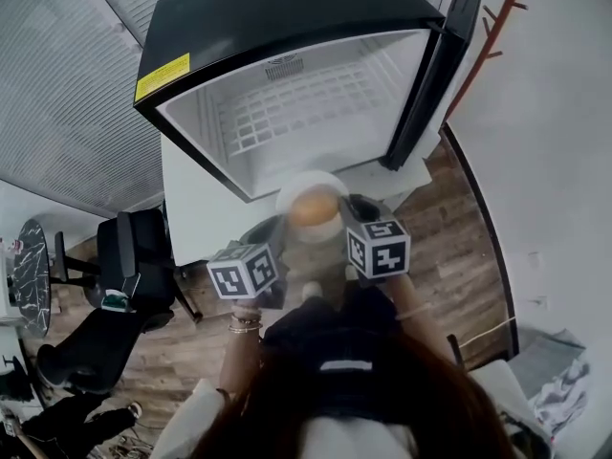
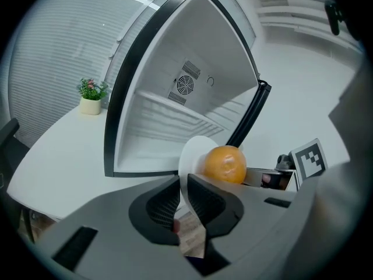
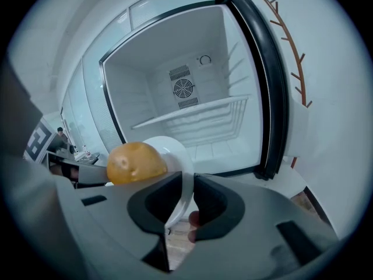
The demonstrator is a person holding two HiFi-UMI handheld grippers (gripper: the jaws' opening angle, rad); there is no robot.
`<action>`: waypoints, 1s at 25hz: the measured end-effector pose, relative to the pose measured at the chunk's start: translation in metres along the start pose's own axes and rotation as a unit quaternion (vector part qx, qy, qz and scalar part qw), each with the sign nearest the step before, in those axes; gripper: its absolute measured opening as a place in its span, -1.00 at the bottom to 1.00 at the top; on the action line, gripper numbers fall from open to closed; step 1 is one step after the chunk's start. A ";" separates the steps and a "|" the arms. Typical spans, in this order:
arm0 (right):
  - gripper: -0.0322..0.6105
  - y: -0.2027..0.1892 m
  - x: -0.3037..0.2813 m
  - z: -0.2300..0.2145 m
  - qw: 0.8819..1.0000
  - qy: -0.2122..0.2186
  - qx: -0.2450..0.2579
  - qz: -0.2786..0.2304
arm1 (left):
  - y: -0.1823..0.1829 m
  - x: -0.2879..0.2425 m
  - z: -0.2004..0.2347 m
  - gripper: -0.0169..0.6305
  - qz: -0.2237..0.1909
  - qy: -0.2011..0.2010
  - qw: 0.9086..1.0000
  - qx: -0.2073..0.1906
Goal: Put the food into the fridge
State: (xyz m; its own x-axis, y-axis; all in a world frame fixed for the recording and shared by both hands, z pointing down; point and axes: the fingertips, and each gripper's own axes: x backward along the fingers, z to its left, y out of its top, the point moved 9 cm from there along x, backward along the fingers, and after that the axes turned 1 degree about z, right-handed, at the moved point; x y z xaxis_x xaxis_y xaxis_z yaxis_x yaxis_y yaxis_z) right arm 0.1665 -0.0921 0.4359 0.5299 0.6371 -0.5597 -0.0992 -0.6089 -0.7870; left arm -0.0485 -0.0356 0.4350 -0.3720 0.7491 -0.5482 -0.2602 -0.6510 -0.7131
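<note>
Left tongs [image 2: 182,186] and right tongs [image 3: 187,196] are each closed tight on opposite rims of the white plate [image 1: 306,184], round orange food [image 1: 311,210] riding on top. It's held up right before the open fridge [image 1: 268,8], not inside.

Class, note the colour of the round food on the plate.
The food is orange, clearest in the left gripper view.

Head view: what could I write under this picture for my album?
The left gripper and the right gripper hold a white plate with round orange food before the open fridge.
</note>
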 end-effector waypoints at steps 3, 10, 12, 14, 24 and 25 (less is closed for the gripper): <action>-0.71 0.008 -0.001 -0.004 1.000 0.008 0.004 -0.001 | 0.004 -0.001 -0.004 -0.84 -0.004 0.010 1.000 0.001; -0.71 0.027 -0.006 -0.014 1.000 0.025 0.014 -0.006 | 0.017 -0.004 -0.015 -0.84 -0.019 0.022 1.000 0.002; -0.71 0.033 -0.009 -0.015 0.999 0.028 0.019 -0.008 | 0.020 -0.004 -0.017 -0.84 -0.023 0.027 0.999 0.002; -0.71 0.038 -0.011 -0.017 0.999 0.033 0.023 -0.009 | 0.024 -0.005 -0.018 -0.84 -0.026 0.032 0.999 0.003; -0.71 0.061 -0.017 -0.031 0.997 0.058 0.051 -0.019 | 0.036 -0.014 -0.032 -0.84 -0.053 0.058 0.997 0.015; -0.71 0.062 -0.017 -0.033 0.996 0.062 0.053 -0.019 | 0.036 -0.015 -0.035 -0.84 -0.055 0.061 0.996 0.017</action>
State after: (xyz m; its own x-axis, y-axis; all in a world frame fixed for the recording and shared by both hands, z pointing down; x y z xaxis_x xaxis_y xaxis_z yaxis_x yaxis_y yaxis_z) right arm 0.1788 -0.1563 0.4052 0.6346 0.5914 -0.4975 -0.1619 -0.5277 -0.8339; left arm -0.0216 -0.0658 0.4019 -0.2282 0.8243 -0.5181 -0.3244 -0.5662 -0.7578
